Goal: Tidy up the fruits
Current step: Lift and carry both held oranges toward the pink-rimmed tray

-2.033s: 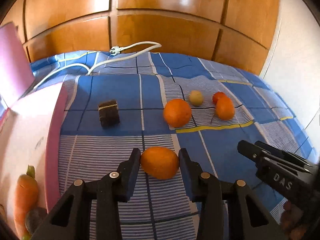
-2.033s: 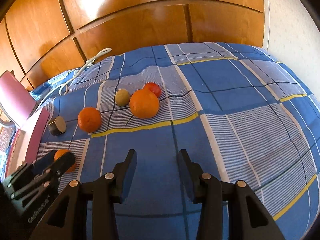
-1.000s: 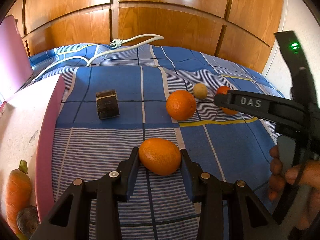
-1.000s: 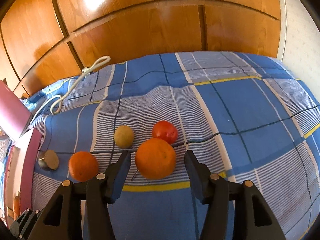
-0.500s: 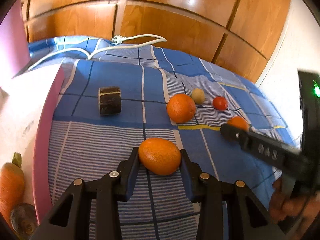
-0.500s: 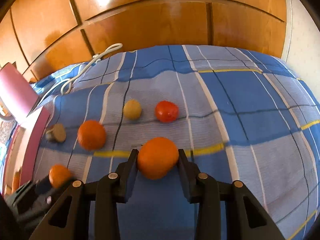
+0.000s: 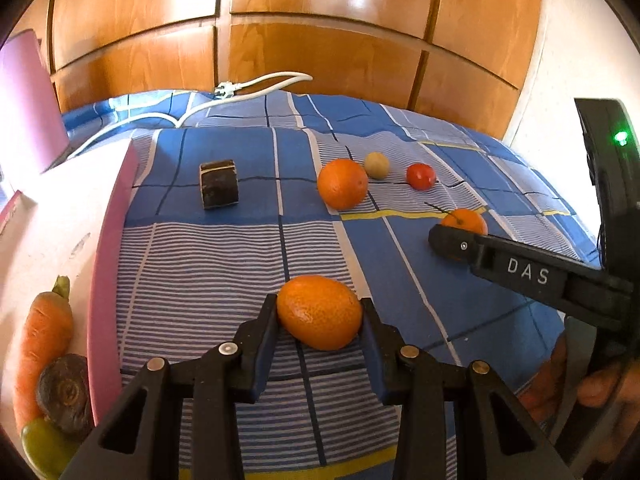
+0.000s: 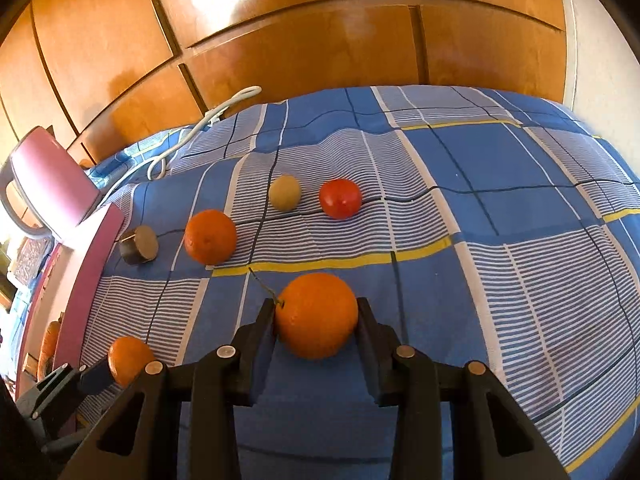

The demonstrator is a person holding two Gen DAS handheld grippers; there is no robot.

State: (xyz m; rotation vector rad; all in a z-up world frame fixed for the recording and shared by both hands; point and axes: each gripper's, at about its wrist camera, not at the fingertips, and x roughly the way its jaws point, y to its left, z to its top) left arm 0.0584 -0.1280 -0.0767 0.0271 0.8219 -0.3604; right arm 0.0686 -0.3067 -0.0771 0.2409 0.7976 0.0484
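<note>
My left gripper [image 7: 319,314] is shut on an oval orange [image 7: 319,311] above the blue checked bedspread. My right gripper [image 8: 317,316] is shut on a round orange with a stem [image 8: 316,315]; it shows in the left wrist view [image 7: 465,218] behind the right gripper's finger. A third orange [image 7: 342,189] [image 8: 210,236], a small tan fruit [image 7: 377,165] [image 8: 284,192] and a red tomato [image 7: 421,176] [image 8: 340,198] lie on the bedspread farther back. The left-held orange shows in the right wrist view [image 8: 127,358].
A pink-rimmed white tray [image 7: 106,248] at the left holds a carrot [image 7: 42,340], a dark round item [image 7: 64,394] and something green [image 7: 44,446]. A dark brown block [image 7: 219,189] [image 8: 139,245] lies near it. A white cable [image 7: 240,88] runs along the back by wooden panels.
The right gripper moved forward over the stemmed orange, shut on it and drew it back from the tomato and tan fruit. The left gripper shut on the oval orange and holds it.
</note>
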